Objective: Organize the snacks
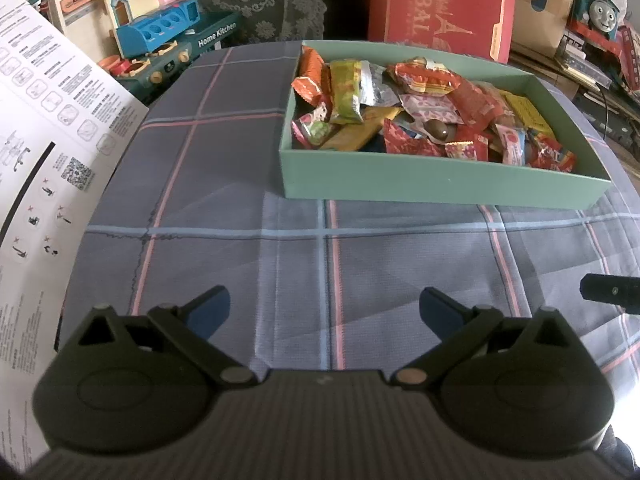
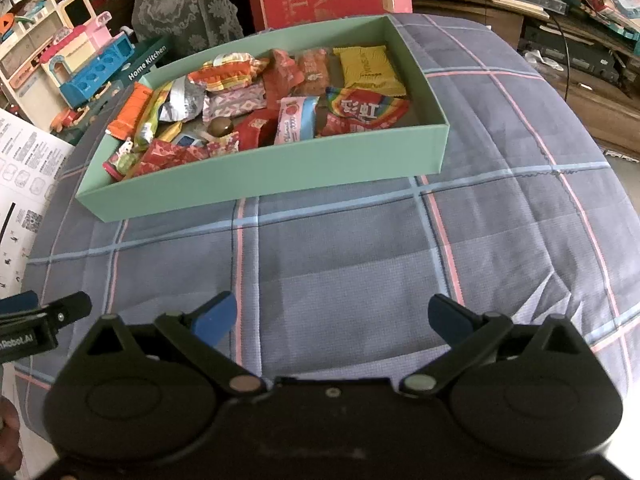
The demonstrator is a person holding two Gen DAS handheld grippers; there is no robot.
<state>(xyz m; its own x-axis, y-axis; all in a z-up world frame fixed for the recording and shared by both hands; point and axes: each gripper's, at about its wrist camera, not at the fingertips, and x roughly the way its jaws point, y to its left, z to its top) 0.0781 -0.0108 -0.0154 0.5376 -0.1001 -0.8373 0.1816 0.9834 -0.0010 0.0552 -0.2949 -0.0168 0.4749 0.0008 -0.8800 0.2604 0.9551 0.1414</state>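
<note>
A shallow green box (image 1: 400, 178) stands on the plaid cloth, holding several wrapped snacks (image 1: 432, 112). It also shows in the right wrist view (image 2: 280, 172), with a yellow packet (image 2: 370, 68) at its far right and an orange packet (image 2: 130, 110) at its left. My left gripper (image 1: 324, 310) is open and empty, low over the cloth in front of the box. My right gripper (image 2: 332, 316) is open and empty too, in front of the box. The right gripper's tip (image 1: 608, 292) shows at the left wrist view's right edge. The left gripper (image 2: 36, 320) shows at the right wrist view's left edge.
The blue plaid cloth (image 1: 248, 208) covers the table (image 2: 500, 200). A white printed sheet (image 1: 44, 128) lies at the left. Toy kitchen sets (image 1: 160, 36), a red box (image 1: 440, 4) and a toy train (image 1: 600, 12) crowd the back.
</note>
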